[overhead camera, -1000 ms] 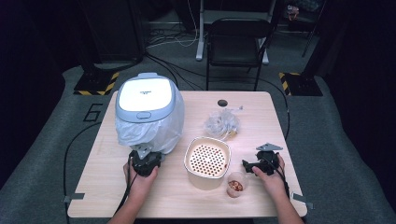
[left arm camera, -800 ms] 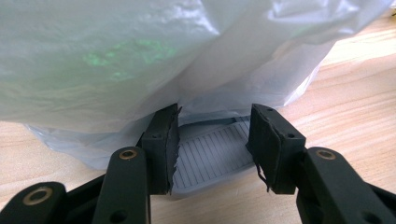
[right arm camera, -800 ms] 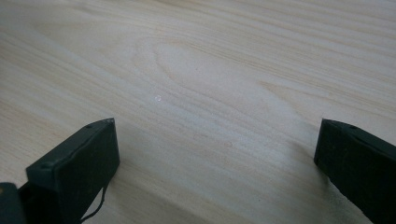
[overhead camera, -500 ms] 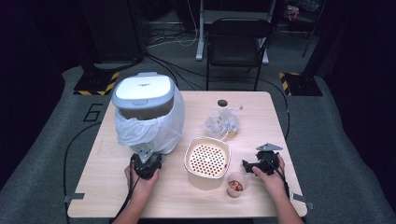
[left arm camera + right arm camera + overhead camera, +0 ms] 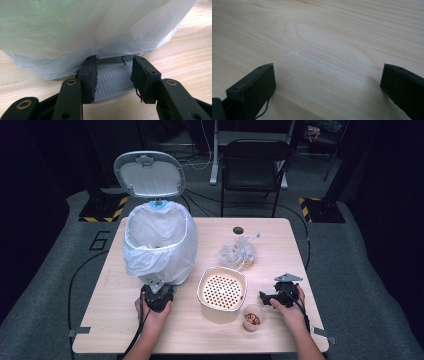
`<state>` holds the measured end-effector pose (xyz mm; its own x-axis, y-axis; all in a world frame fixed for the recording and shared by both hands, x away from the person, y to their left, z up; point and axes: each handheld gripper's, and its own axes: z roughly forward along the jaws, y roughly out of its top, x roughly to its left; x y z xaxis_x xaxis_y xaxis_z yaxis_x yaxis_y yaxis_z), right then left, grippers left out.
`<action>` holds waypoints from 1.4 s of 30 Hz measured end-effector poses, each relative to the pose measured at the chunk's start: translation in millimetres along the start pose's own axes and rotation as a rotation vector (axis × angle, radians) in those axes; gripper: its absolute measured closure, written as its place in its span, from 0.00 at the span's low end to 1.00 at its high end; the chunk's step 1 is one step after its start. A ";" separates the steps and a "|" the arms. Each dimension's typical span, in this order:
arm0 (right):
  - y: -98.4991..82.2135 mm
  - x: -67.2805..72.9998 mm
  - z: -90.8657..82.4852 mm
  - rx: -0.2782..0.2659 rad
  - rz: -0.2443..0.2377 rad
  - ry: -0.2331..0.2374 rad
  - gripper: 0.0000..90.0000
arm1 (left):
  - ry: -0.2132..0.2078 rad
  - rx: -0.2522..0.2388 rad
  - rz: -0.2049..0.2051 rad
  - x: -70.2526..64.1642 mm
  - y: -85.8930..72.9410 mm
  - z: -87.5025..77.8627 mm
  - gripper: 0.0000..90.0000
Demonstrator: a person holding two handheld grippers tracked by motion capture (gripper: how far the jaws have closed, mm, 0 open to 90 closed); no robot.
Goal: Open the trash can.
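A white pedal bin lined with a pale plastic bag stands at the table's left, its lid tipped up and back. At the bin's foot my left gripper lies low on the table. In the left gripper view its jaws are shut on the grey ribbed pedal, one pad against each side, under the bag's hem. My right gripper rests at the right, its tips pointing left toward the middle. In the right gripper view the right gripper is open over bare wood, with nothing between its jaws.
A round cream container with a perforated insert sits at the table's middle front. A small cup of reddish bits stands just right of it. A crumpled clear bag lies behind. A black chair stands beyond the table.
The bin's lid has swung from shut to fully open, showing the bag-lined inside. Both hands have stayed where they were.
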<state>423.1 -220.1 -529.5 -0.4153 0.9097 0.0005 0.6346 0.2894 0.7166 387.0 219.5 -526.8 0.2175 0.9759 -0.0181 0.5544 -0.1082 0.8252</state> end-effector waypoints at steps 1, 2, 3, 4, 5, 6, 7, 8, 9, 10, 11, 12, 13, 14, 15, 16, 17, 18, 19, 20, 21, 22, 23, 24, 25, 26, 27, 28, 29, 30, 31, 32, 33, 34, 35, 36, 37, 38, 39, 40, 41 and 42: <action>0.0 0.0 0.0 0.000 0.000 0.000 0.00 | 0.002 -0.001 0.003 0.0 -0.1 0.0 0.62; 0.0 0.0 0.0 0.000 0.000 0.000 0.00 | 0.002 -0.001 0.003 0.0 -0.1 0.0 0.61; 0.0 0.0 0.0 0.000 0.000 0.000 0.00 | 0.002 -0.001 0.003 0.0 -0.1 0.1 0.61; 0.0 0.0 0.0 0.000 0.000 0.000 0.00 | -0.002 0.005 -0.002 -0.5 0.0 -0.3 0.62; 0.0 0.0 0.0 0.000 0.000 0.000 0.00 | -0.002 0.005 -0.002 -0.5 0.0 -0.3 0.62; 0.0 0.0 -0.1 0.001 0.000 0.001 0.00 | 0.002 -0.004 -0.004 -0.7 -0.3 0.3 0.62; 0.0 0.0 -0.1 0.001 0.000 0.001 0.00 | 0.002 -0.004 -0.004 -0.7 -0.3 0.3 0.62; 0.0 0.0 -0.1 0.001 0.000 0.001 0.00 | 0.001 -0.003 0.001 -0.4 -0.2 0.2 0.62; -0.1 -0.4 0.0 -0.001 -0.007 0.000 0.00 | 0.002 -0.003 0.001 -0.5 -0.1 0.3 0.62; -0.1 -0.5 -0.1 -0.001 -0.009 0.001 0.00 | 0.003 -0.002 0.002 -0.4 -0.1 0.2 0.62; -0.1 -0.5 -0.1 -0.001 -0.009 0.001 0.00 | 0.003 -0.002 0.002 -0.4 -0.1 0.2 0.62; -0.5 0.3 -0.4 0.000 -0.007 0.004 0.00 | 0.000 0.004 0.002 -0.2 0.1 -0.1 0.62; -0.5 0.3 -0.4 0.000 -0.007 0.004 0.00 | 0.000 0.004 0.002 -0.2 0.1 -0.1 0.62; -0.6 0.1 -0.7 0.000 -0.008 0.006 0.00 | 0.003 -0.003 0.000 -0.4 -0.1 0.4 0.62; -0.9 -0.8 -0.9 0.002 -0.020 0.009 0.00 | 0.003 -0.003 0.000 -0.4 -0.1 0.4 0.62; -0.5 0.0 -0.7 -0.001 -0.004 0.011 0.00 | 0.001 0.000 0.001 -0.3 0.0 0.2 0.62; -0.5 0.0 -0.7 -0.001 -0.004 0.011 0.00 | 0.001 0.000 0.001 -0.3 0.0 0.2 0.62; 0.7 -0.1 -1.8 0.015 0.003 0.014 0.02 | 0.000 0.003 0.001 -0.1 0.1 0.0 0.62; 1.0 -2.1 -2.0 0.014 -0.018 0.018 0.04 | -0.001 0.003 0.000 0.0 0.1 0.0 0.62; 1.0 -2.1 -2.0 0.014 -0.018 0.018 0.04 | -0.001 0.003 0.000 0.0 0.1 0.0 0.62; 2.8 -3.2 -4.2 0.011 -0.009 0.025 0.16 | -0.001 0.003 0.000 0.0 0.1 0.0 0.62; 3.5 -3.5 -5.4 0.010 -0.009 0.024 0.20 | -0.002 0.005 0.000 0.1 0.2 -0.1 0.62; 3.5 -3.5 -5.4 0.010 -0.009 0.024 0.20 | -0.002 0.005 0.000 0.1 0.2 -0.1 0.62; 5.7 -4.4 -6.5 0.028 -0.007 0.040 0.20 | -0.001 0.004 0.000 0.1 0.1 -0.1 0.62; 6.3 -5.2 -7.1 0.038 -0.017 0.048 0.21 | -0.001 0.004 0.000 0.1 0.1 -0.1 0.62; 8.7 -3.6 -7.2 0.041 0.003 0.055 0.21 | 0.000 -0.004 -0.006 -0.2 -0.1 0.6 0.62; 10.6 -3.6 -8.7 0.049 0.001 0.062 0.21 | -0.001 -0.002 -0.004 -0.1 0.0 0.4 0.62; 10.6 -3.6 -8.7 0.049 0.001 0.062 0.21 | -0.001 -0.002 -0.004 -0.1 0.0 0.4 0.62; 12.2 -4.2 -10.2 0.049 -0.012 0.064 0.21 | 0.000 -0.003 -0.003 -0.2 -0.1 0.5 0.62; 20.2 -3.9 -16.0 0.035 -0.018 0.059 0.21 | -0.001 -0.003 -0.005 -0.1 0.0 0.4 0.62; 23.2 -4.5 -18.5 0.029 -0.027 0.056 0.21 | -0.001 -0.003 -0.004 -0.1 0.0 0.5 0.62; 27.9 -3.8 -21.7 0.019 -0.015 0.050 0.21 | -0.001 -0.003 -0.005 -0.2 0.0 0.4 0.62; 32.3 -5.8 -24.2 0.007 -0.030 0.042 0.22 | -0.001 -0.003 -0.004 -0.1 0.0 0.5 0.62; 36.9 -7.3 -26.8 0.002 -0.031 0.040 0.23 | 0.001 -0.005 -0.004 -0.3 -0.1 0.6 0.62; 36.9 -7.3 -26.8 0.002 -0.031 0.040 0.23 | 0.001 -0.005 -0.004 -0.3 -0.1 0.6 0.62; 47.5 -11.8 -31.0 -0.024 -0.038 0.049 0.24 | 0.001 -0.004 -0.003 -0.2 -0.1 0.5 0.62; 52.0 -12.3 -33.1 -0.025 -0.027 0.050 0.25 | -0.002 0.002 -0.003 0.1 0.1 0.1 0.62; 55.5 -12.9 -34.3 -0.026 -0.024 0.055 0.25 | 0.000 -0.003 -0.004 -0.1 -0.1 0.5 0.62; 59.8 -13.7 -35.4 -0.029 -0.024 0.057 0.25 | -0.001 0.000 -0.003 0.0 0.0 0.3 0.62; 64.1 -14.4 -36.3 -0.030 -0.030 0.061 0.25 | 0.000 -0.005 -0.005 -0.2 -0.1 0.6 0.62; 64.1 -14.4 -36.3 -0.030 -0.030 0.061 0.25 | 0.000 -0.005 -0.005 -0.2 -0.1 0.6 0.62; 73.7 -14.4 -38.2 -0.027 -0.037 0.074 0.25 | 0.001 -0.004 -0.002 -0.1 -0.1 0.5 0.62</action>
<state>451.0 -223.3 -450.0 -0.4857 0.8738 0.0239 0.6003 0.3136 0.7357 387.3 219.3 -527.2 0.2151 0.9764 -0.0190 0.5519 -0.1055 0.8272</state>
